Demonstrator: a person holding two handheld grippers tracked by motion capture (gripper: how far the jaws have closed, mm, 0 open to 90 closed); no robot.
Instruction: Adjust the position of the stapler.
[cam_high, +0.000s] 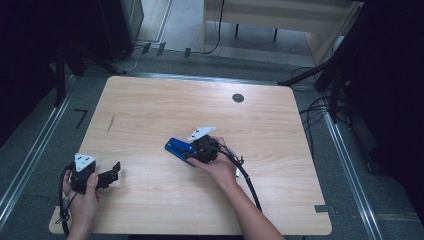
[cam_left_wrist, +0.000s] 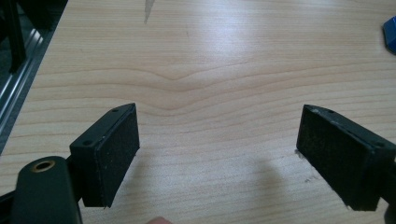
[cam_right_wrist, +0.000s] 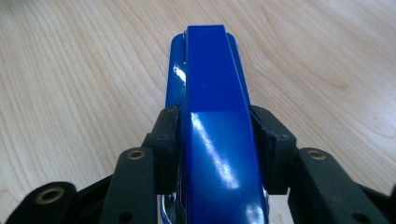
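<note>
A glossy blue stapler (cam_high: 176, 147) lies on the wooden table (cam_high: 165, 105) near its middle, pointing to the upper left. My right gripper (cam_high: 189, 151) comes at it from the right, and in the right gripper view (cam_right_wrist: 215, 135) both black pads press on the sides of the stapler (cam_right_wrist: 212, 84), which rests on the wood. My left gripper (cam_high: 114, 174) sits low at the table's front left corner. Its jaws stand wide apart in the left gripper view (cam_left_wrist: 219, 140) with only bare wood between them. A blue corner of the stapler (cam_left_wrist: 390, 31) shows at that view's right edge.
A dark round grommet (cam_high: 238, 98) sits in the tabletop at the back right. A thin dark scratch (cam_high: 110, 123) marks the wood at the left. The right gripper's cable (cam_high: 250, 186) trails toward the front edge. Metal floor rails and cables flank the table.
</note>
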